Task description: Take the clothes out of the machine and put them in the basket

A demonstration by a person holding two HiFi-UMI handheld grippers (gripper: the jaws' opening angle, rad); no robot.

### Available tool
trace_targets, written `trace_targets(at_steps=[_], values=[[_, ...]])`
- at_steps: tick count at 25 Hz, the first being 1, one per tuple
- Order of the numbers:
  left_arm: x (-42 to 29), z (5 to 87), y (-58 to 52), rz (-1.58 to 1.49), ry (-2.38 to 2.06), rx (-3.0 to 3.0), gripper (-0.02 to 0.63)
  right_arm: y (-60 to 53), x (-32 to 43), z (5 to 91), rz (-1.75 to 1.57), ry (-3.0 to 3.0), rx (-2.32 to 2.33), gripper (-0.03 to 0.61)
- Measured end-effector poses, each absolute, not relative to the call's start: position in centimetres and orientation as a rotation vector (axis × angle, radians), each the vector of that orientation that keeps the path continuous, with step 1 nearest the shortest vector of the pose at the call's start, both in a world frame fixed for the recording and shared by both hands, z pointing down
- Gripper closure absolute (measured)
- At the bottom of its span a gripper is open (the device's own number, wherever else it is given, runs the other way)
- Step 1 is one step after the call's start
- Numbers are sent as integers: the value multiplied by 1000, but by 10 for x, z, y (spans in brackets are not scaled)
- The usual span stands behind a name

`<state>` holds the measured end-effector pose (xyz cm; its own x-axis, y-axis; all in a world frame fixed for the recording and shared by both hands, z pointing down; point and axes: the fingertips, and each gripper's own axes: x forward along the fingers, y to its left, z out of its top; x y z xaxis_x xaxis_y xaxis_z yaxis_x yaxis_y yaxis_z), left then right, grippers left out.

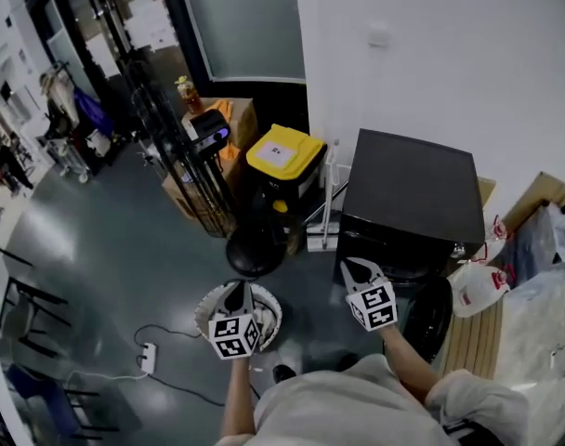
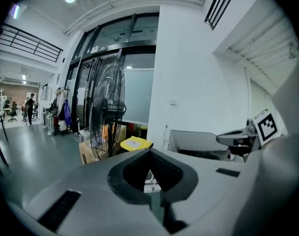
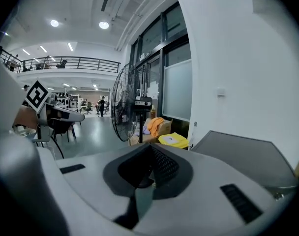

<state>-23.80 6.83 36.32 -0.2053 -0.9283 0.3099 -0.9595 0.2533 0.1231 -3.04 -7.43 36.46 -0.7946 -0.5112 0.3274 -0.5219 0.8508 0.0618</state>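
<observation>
The black machine (image 1: 413,189) stands against the white wall, its round door (image 1: 429,316) swung open at the front. A white basket (image 1: 211,302) with pale clothes (image 1: 265,321) in it sits on the floor to its left. My left gripper (image 1: 234,292) hovers over the basket, jaws shut and empty. Held in front of the machine's top front edge, my right gripper (image 1: 359,268) is shut and empty too. In the left gripper view the left gripper (image 2: 149,154) points past the machine top (image 2: 198,140). The right gripper (image 3: 150,149) points level beside the machine top (image 3: 248,156).
A tall floor fan (image 1: 203,161) and a yellow-lidded bin (image 1: 282,151) stand left of the machine, with cardboard boxes (image 1: 238,114) behind. A power strip (image 1: 148,356) and cable lie on the floor at left. A white jug (image 1: 475,286), bags and a wooden pallet (image 1: 478,334) sit at right.
</observation>
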Motion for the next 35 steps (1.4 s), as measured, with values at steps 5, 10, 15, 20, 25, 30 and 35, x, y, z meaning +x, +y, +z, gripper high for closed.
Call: trace_targets(at_steps=[5,10,15,20,25,30,35], values=[[-231,355,66,123,-2233,1740,598,-81,-17,355,38,-2698,797,557],[-223,349,63,127,-2233,1752,598,-83,-10,351,30,-2703,807,557],[-215,349,61,132,-2227,1764,598,-81,-4,354,35,-2696,801,557],[-215,346,60,138,-2230,1768,598,-79,-6,356,42,-2696,796,557],[-218,346,61,136,-2232,1765,598,-75,-12,356,42,-2698,783,557],[-219,346,60,138,-2231,1772,598,-74,-18,355,24,-2704,776,557],[-217,347,58,143,-2227,1780,598,-72,-21,356,26,-2701,763,557]])
